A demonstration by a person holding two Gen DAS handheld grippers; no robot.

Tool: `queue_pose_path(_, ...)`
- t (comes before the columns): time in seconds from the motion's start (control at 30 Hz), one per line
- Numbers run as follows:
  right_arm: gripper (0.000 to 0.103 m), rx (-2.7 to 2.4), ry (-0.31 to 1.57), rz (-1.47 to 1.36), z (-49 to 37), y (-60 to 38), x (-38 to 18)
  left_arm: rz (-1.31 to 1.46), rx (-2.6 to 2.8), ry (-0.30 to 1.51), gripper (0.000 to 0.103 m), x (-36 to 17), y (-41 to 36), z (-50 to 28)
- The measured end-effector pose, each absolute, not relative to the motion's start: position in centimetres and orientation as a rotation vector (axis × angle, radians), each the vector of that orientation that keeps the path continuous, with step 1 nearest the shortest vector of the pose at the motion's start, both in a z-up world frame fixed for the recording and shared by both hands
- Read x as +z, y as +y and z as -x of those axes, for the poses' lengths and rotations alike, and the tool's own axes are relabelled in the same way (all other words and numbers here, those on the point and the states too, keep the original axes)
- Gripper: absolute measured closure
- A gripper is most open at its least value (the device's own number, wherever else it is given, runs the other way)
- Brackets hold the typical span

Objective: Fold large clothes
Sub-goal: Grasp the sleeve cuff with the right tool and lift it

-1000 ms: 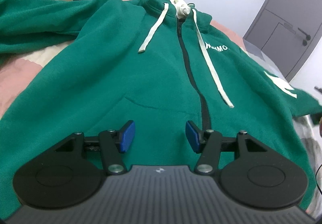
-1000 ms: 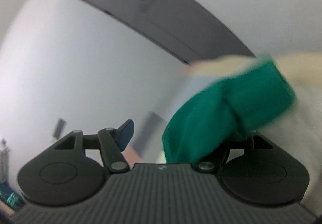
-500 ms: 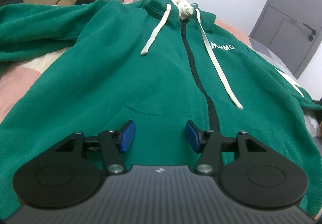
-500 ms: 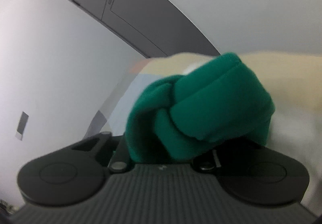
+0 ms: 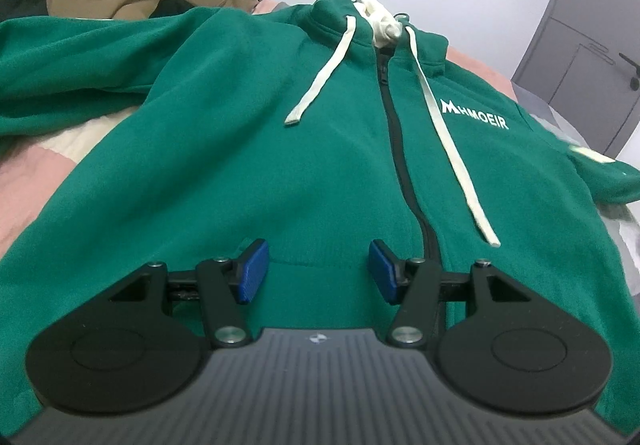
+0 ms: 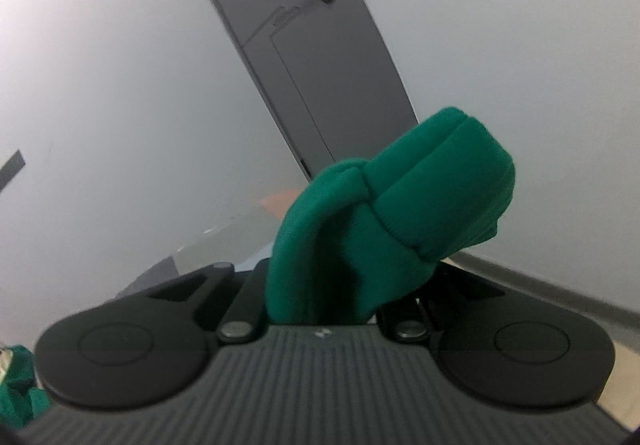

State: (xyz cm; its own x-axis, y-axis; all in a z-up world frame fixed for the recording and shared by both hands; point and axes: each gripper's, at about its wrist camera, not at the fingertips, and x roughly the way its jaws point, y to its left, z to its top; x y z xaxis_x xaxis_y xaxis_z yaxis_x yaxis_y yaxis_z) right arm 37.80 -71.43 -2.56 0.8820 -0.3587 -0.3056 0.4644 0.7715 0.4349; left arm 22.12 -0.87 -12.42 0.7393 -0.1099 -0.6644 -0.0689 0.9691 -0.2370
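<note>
Green hoodie, one; left gripper wide; right gripper gripping its cuff.

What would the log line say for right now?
left gripper: open, over green hoodie | right gripper: shut on sleeve cuff, raised | bed: hoodie flat, zipped

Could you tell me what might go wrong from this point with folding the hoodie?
The right gripper holds a thick bunch of cuff, with its pads hidden; the fabric may slip out mid-fold. The left gripper is open above the hoodie, pinning nothing, so the body may drag. The loose drawstrings could get trapped in the fold.
</note>
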Motion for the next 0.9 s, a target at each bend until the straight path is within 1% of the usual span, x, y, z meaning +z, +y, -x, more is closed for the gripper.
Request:
queue_pose_path(0.1,0.091,-0.431,0.209,-0.408,-38.2,-70.4,-1.0,0.284,-0.028,0.735,0.042,-12.0,-0.3,-21.9)
queue_pose_path(0.2,0.091,-0.395,0.193,-0.285,-37.4,-67.0,2.9,0.289,-0.012,0.734,0.042,-11.5,0.4,-21.4)
queue_pose_path(0.27,0.091,-0.356,0.169,-0.21,-37.2,-64.5,6.3,0.287,-0.014,0.701,0.042,-10.9,1.0,-20.9)
queue_pose_path(0.43,0.09,-0.246,0.09,0.012,-35.0,-54.8,14.0,0.317,-0.019,0.63,0.042,-9.5,2.8,-19.0)
queue_pose_path(0.53,0.09,-0.173,0.045,0.195,-32.7,-47.3,16.3,0.34,-0.028,0.592,0.042,-8.4,3.9,-17.7)
queue_pose_path(0.7,0.089,-0.029,0.02,0.366,-29.2,-35.6,16.9,0.392,-0.044,0.535,0.042,-6.6,6.6,-16.1)
queue_pose_path(0.8,0.089,0.056,0.034,0.432,-27.8,-29.6,15.4,0.439,-0.059,0.519,0.042,-6.0,8.3,-15.3)
queue_pose_path(0.9,0.089,0.154,0.066,0.491,-25.2,-23.3,12.2,0.472,-0.072,0.503,0.042,-5.8,9.7,-14.8)
